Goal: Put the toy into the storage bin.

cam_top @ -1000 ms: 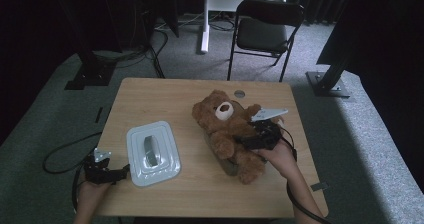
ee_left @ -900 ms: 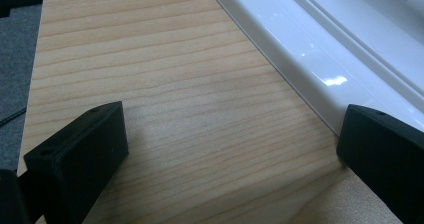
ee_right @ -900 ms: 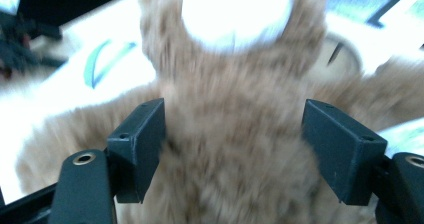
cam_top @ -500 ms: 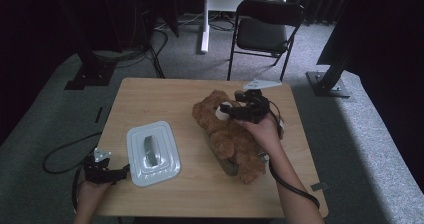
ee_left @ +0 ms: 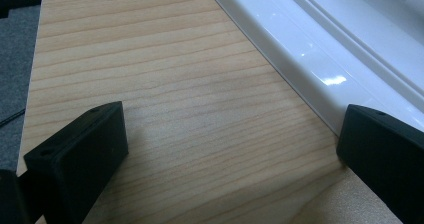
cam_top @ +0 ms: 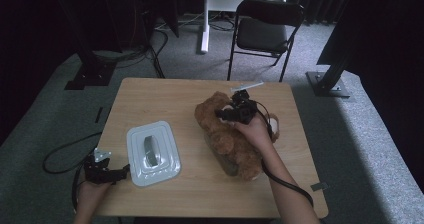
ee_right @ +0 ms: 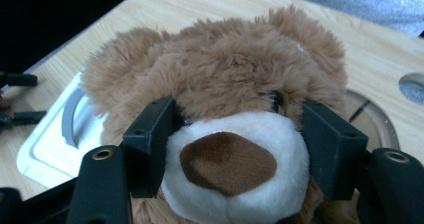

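A brown teddy bear (cam_top: 235, 146) lies on its back on the right half of the wooden table (cam_top: 160, 99). My right gripper (cam_top: 222, 114) is at its head. In the right gripper view the jaws press on both sides of the bear's white muzzle (ee_right: 225, 164), so the right gripper (ee_right: 239, 129) is shut on it. A white rectangular lid (cam_top: 152, 154) with a grey handle lies at the left. My left gripper (cam_top: 122, 173) rests low at the lid's near-left corner. There the left gripper (ee_left: 232, 139) stands open over bare wood, one jaw at the white rim (ee_left: 310, 49).
A black folding chair (cam_top: 267, 31) stands beyond the far edge of the table. A round hole (ee_right: 412, 86) is cut in the tabletop behind the bear. Cables trail from both grippers, and dark stand feet (cam_top: 330, 84) sit on the grey carpet.
My right gripper has moved from the bear's body up to its head and now holds the muzzle. The left gripper has stayed where it was.
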Motion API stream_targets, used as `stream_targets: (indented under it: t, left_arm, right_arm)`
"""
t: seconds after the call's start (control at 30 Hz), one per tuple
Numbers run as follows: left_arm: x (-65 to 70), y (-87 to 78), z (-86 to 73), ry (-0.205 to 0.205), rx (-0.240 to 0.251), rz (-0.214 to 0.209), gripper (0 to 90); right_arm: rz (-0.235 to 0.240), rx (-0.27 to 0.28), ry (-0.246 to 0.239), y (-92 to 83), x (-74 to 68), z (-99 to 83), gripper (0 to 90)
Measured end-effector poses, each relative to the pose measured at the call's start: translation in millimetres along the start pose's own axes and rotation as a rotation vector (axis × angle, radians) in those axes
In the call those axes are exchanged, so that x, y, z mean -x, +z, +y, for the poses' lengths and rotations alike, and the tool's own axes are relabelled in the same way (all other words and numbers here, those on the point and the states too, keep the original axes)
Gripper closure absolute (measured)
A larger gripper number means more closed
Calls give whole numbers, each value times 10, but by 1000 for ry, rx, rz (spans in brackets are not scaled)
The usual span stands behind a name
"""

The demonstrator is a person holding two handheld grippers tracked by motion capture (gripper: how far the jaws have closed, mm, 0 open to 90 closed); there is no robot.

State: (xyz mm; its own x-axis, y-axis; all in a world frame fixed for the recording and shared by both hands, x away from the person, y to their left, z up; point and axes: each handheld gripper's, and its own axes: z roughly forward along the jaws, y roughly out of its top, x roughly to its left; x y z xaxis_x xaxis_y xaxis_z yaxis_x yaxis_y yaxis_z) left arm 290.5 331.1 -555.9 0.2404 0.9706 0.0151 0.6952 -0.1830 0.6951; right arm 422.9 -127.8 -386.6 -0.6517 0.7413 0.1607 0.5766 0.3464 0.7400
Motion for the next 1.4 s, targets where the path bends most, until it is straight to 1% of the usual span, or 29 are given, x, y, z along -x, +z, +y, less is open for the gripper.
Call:
stream_targets:
  t: [0.07,0.17,0.27,0.4,0.43,0.47,0.5,0.57,0.63,0.73,0.93,1.0,1.07,1.17,1.27,1.33,1.4]
  left_arm:
    - [0,0,0,0,0,0,6]
    - [0,0,0,0,0,0,6]
    - [0,0,0,0,0,0,6]
    - [0,0,1,0,0,0,6]
    - [0,0,1,0,0,0,6]
    - [0,0,0,0,0,0,6]
    - [1,0,0,0,0,0,6]
    - [0,0,0,0,0,0,6]
    - [0,0,0,0,0,0,6]
    - [0,0,0,0,-1,0,6]
    - [0,1,1,0,0,-1,6]
    - [0,1,1,0,0,-1,6]
    - [0,1,1,0,0,-1,6]
    - [0,1,1,0,0,-1,6]
    - [0,1,1,0,0,-1,6]
    - [0,0,1,0,0,-1,6]
    - [0,1,1,0,0,-1,6]
  right_arm:
    - [-2,-18,6,28,31,-42,355]
    - [-1,-58,30,86,88,-91,359]
    - [-7,-103,23,168,95,-116,361]
    - [1,-131,33,233,104,-108,362]
    - [1,-131,33,233,104,-108,362]
    - [0,-143,29,262,105,-113,362]
    - [-10,-180,30,331,99,-132,362]
    - [-24,-250,11,479,85,-182,361]
    - [-51,-317,-21,653,34,-238,356]
    - [-37,-296,-9,667,24,-218,346]
    - [-36,-290,0,632,20,-194,326]
    - [-37,-271,3,590,16,-173,324]
    - [-22,-249,17,542,16,-151,327]
    - [7,-210,25,441,-8,-103,330]
    - [7,-160,-3,305,-78,-32,331]
    - [29,-125,-11,195,-120,9,332]
    - [39,-90,-15,77,-147,34,332]
